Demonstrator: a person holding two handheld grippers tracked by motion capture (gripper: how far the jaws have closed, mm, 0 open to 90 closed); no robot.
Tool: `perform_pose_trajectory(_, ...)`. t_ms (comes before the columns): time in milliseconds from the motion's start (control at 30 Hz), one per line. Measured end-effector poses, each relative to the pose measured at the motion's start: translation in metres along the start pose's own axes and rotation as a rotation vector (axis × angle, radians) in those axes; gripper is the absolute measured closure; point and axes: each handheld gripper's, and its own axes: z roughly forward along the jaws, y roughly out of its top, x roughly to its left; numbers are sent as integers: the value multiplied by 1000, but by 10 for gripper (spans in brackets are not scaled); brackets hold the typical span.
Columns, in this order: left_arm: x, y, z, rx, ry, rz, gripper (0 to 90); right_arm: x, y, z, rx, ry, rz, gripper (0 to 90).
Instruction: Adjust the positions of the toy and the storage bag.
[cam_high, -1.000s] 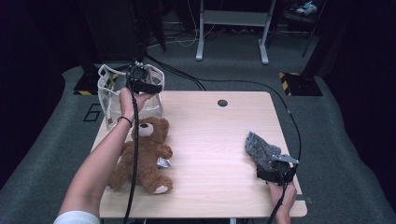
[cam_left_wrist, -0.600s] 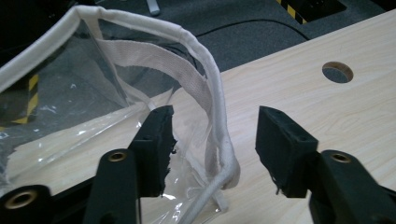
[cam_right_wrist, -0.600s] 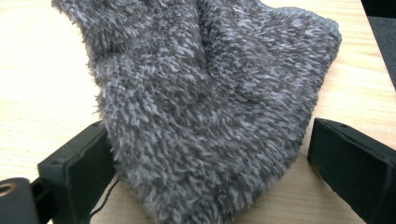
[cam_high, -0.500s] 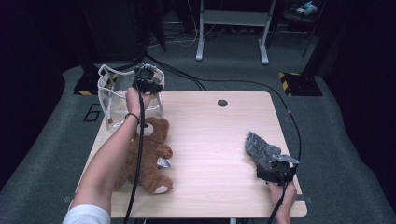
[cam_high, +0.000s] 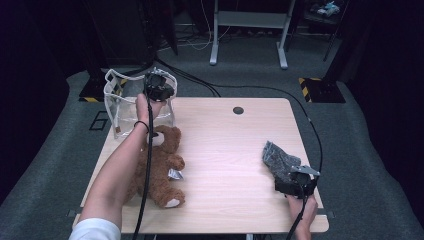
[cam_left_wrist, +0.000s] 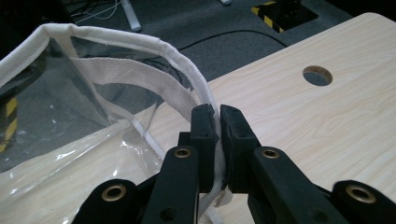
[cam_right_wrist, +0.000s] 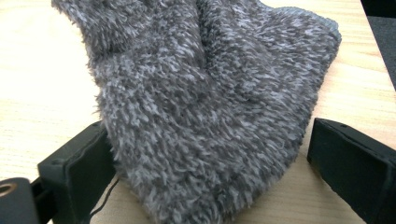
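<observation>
Bag (cam_left_wrist: 88, 100), clear with a white rim, stands at the table's (cam_high: 230, 150) far left corner, pinched by the just-closed left gripper (cam_left_wrist: 218, 122) (right gripper (cam_right_wrist: 205, 172) wide around the fuzzy cloth (cam_right_wrist: 205, 93)); the thin rim could slip out.

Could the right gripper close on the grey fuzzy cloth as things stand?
Probably yes: the right gripper is open with the grey fuzzy cloth already between its jaws, nothing in the way.
</observation>
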Motion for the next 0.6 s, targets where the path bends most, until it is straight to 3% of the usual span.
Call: perform_pose_trajectory(600, -8, 4, 5, -19, -40, 41, 844, 0, 0, 0, 2, -1, -4, 32)
